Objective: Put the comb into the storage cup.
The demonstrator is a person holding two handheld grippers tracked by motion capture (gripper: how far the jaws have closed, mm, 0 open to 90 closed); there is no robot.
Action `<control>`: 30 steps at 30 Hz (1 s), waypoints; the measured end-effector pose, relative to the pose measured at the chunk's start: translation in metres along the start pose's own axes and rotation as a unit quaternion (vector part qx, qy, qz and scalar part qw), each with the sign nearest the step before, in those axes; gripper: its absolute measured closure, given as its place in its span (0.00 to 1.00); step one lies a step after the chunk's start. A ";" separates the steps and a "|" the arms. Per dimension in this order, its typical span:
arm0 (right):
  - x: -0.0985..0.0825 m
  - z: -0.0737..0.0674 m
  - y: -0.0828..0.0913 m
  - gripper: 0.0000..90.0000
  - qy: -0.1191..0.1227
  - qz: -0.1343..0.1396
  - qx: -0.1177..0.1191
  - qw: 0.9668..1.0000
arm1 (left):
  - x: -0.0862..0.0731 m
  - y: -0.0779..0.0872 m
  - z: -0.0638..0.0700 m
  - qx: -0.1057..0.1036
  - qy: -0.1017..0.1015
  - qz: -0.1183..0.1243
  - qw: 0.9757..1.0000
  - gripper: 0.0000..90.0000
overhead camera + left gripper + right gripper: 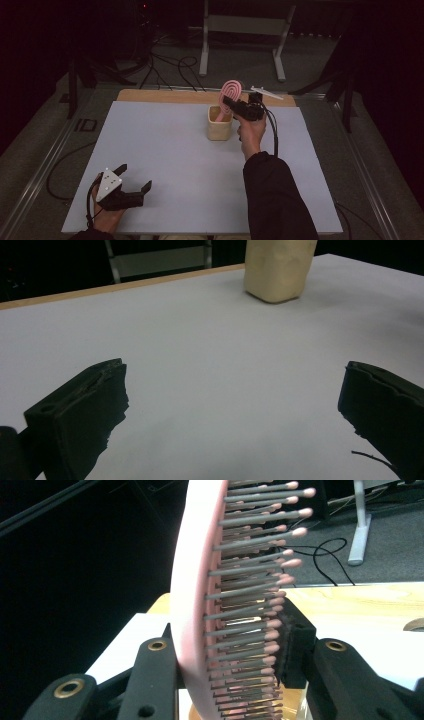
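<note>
A pink hairbrush stands just above centre in the high view, its handle dipping into a cream-coloured cup on the pale counter. The right tongs, held in a hand with a dark sleeve that reaches up from the lower right of the frame, are clenched on the brush head. In the right gripper view the grip is plain: one black jaw presses the smooth pink back, the other meets the grey, pink-tipped bristles, with the brush rising tilted through the middle of the frame and the cup's rim just visible at the bottom edge. At the lower left of the high view the left tongs rest near the counter's front edge, released and holding nothing. The left gripper view shows the jaws spread wide over bare counter, the cup at upper right.
</note>
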State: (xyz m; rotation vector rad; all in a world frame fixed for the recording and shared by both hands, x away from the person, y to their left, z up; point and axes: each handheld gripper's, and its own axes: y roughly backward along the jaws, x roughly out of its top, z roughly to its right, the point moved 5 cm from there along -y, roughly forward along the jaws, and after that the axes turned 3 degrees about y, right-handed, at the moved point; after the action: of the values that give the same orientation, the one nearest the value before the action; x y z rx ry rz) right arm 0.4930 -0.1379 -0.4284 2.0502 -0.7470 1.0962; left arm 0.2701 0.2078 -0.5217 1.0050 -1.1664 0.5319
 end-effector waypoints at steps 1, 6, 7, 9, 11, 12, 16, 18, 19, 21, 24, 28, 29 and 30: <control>-0.001 0.000 0.000 0.68 0.000 -0.001 -0.001 1.000 | 0.000 0.000 0.000 0.000 0.000 0.000 1.000 0.00; -0.004 -0.001 -0.002 0.68 0.003 -0.006 -0.001 1.000 | 0.000 0.000 0.000 0.000 0.000 0.000 1.000 0.00; -0.004 0.000 -0.002 0.68 0.004 -0.007 -0.001 1.000 | 0.000 0.000 0.000 0.000 0.000 0.000 1.000 0.00; -0.006 0.000 -0.003 0.68 0.004 -0.007 -0.002 1.000 | 0.000 0.000 0.000 0.000 0.000 0.000 1.000 0.00; -0.007 0.000 -0.004 0.68 0.003 -0.009 -0.002 1.000 | 0.000 0.000 0.000 0.000 0.000 0.000 1.000 0.00; -0.007 0.000 -0.004 0.68 0.003 -0.010 -0.002 1.000 | 0.000 0.000 0.000 0.000 0.001 0.000 1.000 0.00; -0.009 -0.001 -0.005 0.67 0.003 -0.012 0.000 1.000 | 0.000 0.000 0.000 0.000 0.000 0.000 1.000 0.00; -0.009 -0.001 -0.005 0.67 0.005 -0.014 -0.001 1.000 | 0.000 0.000 0.000 0.000 0.000 0.000 1.000 0.00; -0.010 -0.001 -0.006 0.67 0.005 -0.014 -0.001 1.000 | 0.000 0.000 0.000 0.000 0.000 0.000 1.000 0.00; -0.010 0.000 -0.006 0.67 0.004 -0.015 -0.001 1.000 | 0.000 -0.001 0.000 0.000 0.000 0.000 1.000 0.00; -0.012 0.001 -0.006 0.67 0.001 -0.016 -0.001 1.000 | -0.001 -0.001 0.000 0.000 -0.001 -0.002 1.000 0.00; -0.014 0.003 -0.007 0.67 0.000 -0.021 -0.002 1.000 | -0.001 -0.001 0.000 0.001 -0.001 -0.003 1.000 0.00; -0.015 0.003 -0.008 0.67 0.000 -0.021 -0.001 1.000 | -0.001 -0.001 0.000 0.001 0.000 -0.002 1.000 0.00; -0.015 0.002 -0.008 0.67 -0.001 -0.022 -0.002 1.000 | -0.001 -0.001 0.000 0.001 0.000 -0.002 1.000 0.00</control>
State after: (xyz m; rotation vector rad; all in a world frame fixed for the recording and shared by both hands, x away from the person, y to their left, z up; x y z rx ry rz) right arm 0.4927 -0.1326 -0.4449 2.0553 -0.7006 1.0688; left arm 0.2705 0.2079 -0.5227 1.0096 -1.1641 0.5293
